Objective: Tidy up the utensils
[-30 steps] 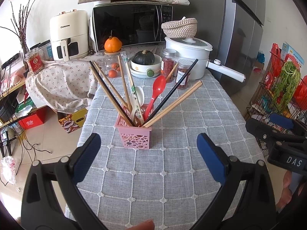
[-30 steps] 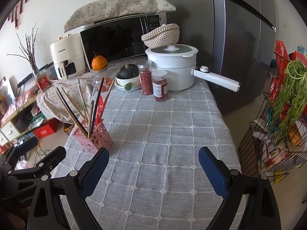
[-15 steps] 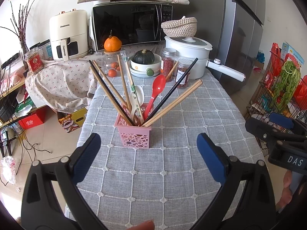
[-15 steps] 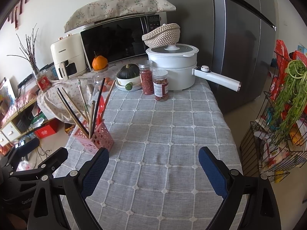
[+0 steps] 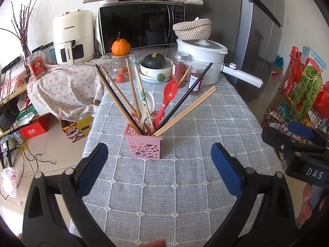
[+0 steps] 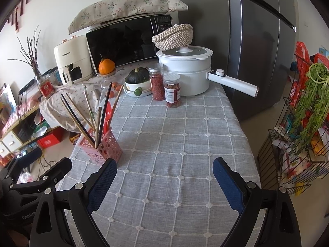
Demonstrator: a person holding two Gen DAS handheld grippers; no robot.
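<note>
Nothing moved since earlier: left gripper (image 5: 159, 166), right gripper (image 6: 164, 182) fingers apart, empty; pink basket (image 5: 146, 145) unchanged.

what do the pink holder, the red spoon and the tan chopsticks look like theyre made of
Pink holder: likely molded plastic, matte, with a regular cut-out lattice in its walls.
Red spoon: probably plastic, uniform color with a soft glossy highlight on the bowl.
Tan chopsticks: look like wood or bamboo, dull and unpainted; the grain is too small to confirm.
</note>
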